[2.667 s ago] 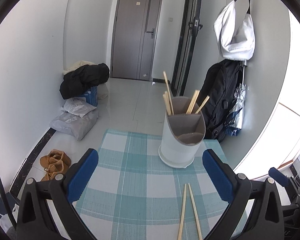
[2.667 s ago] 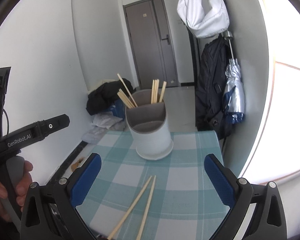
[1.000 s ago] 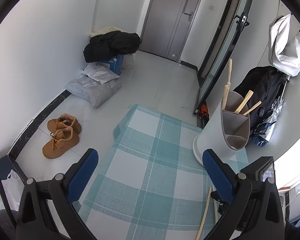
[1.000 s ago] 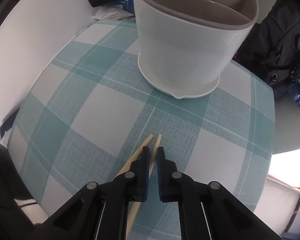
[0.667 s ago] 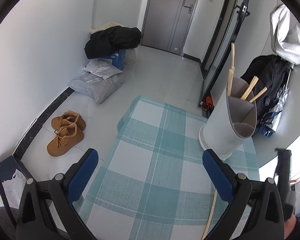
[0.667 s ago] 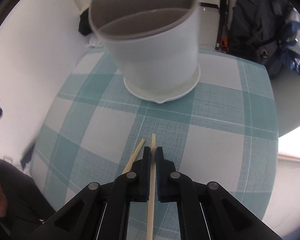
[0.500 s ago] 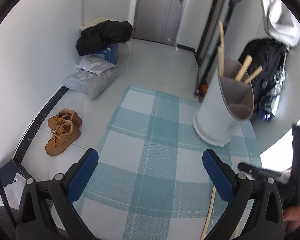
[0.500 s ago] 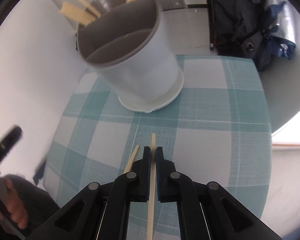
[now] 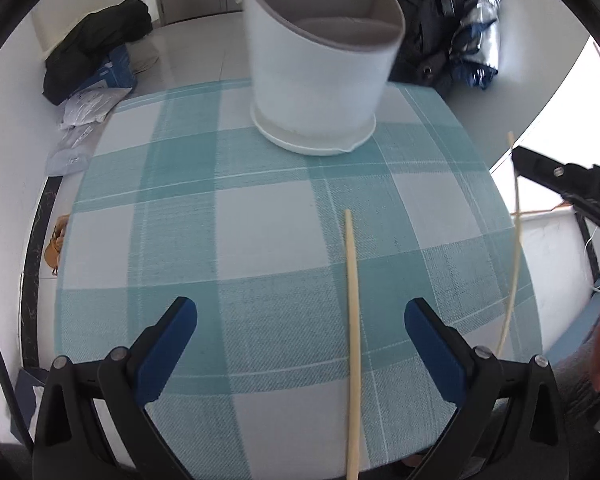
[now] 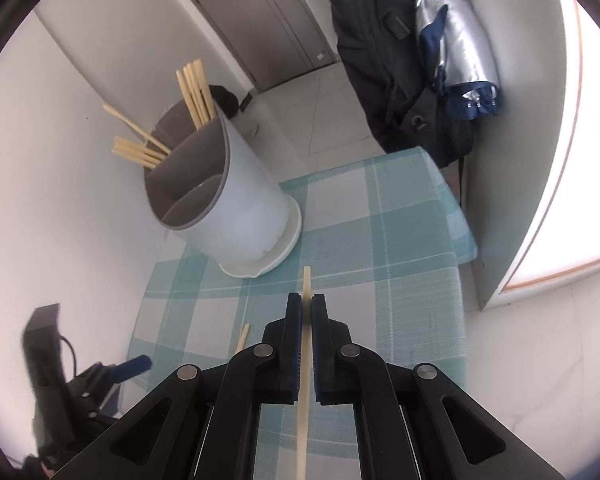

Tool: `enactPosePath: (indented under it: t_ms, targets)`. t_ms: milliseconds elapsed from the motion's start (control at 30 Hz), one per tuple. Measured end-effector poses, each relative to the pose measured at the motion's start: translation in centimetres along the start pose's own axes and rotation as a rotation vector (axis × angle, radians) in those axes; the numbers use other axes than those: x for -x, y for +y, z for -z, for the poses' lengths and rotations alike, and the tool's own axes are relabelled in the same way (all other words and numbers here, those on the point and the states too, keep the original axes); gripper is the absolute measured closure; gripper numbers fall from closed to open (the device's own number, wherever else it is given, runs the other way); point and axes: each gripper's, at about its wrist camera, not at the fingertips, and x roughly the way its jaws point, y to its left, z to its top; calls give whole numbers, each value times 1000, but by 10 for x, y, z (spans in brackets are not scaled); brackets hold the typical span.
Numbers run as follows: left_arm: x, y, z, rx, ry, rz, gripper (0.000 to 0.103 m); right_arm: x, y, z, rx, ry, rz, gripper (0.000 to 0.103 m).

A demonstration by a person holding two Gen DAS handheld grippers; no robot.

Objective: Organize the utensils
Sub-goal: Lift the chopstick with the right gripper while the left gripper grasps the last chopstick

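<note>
A white utensil holder (image 9: 320,76) with a grey divided inside stands at the far end of the checked cloth (image 9: 172,208); several chopsticks lean in its back compartments (image 10: 196,92). One chopstick (image 9: 353,320) lies on the cloth, running between the open fingers of my left gripper (image 9: 300,340), which hovers above it. My right gripper (image 10: 306,312) is shut on a second chopstick (image 10: 306,280), lifted off the cloth. That lifted chopstick (image 9: 514,232) and the right gripper's black body (image 9: 568,184) appear at the right edge of the left wrist view.
The cloth covers a small table whose edges drop off on all sides. A dark backpack (image 10: 384,64) and a folded silver umbrella (image 10: 456,40) hang near the wall on the right. Bags and clothes (image 9: 96,44) and tan shoes (image 9: 54,248) lie on the floor at left.
My right gripper closed on one chopstick and raised it off the cloth, rolling as it rose. My left gripper swung in and tilted down over the chopstick left on the cloth.
</note>
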Motion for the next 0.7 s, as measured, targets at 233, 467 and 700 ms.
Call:
enactPosePath:
  t_ms: [233, 467, 700]
  targets:
    - [-27, -15, -16, -32, 101, -64, 15, 19, -16, -2, -36, -43, -21, 99]
    - [-33, -16, -25, 2, 129, -57, 36, 30, -26, -6, -66, -76, -47, 99]
    - [-37, -37, -37, -29, 163, -39, 101, 29, -31, -8, -76, -80, -61, 99]
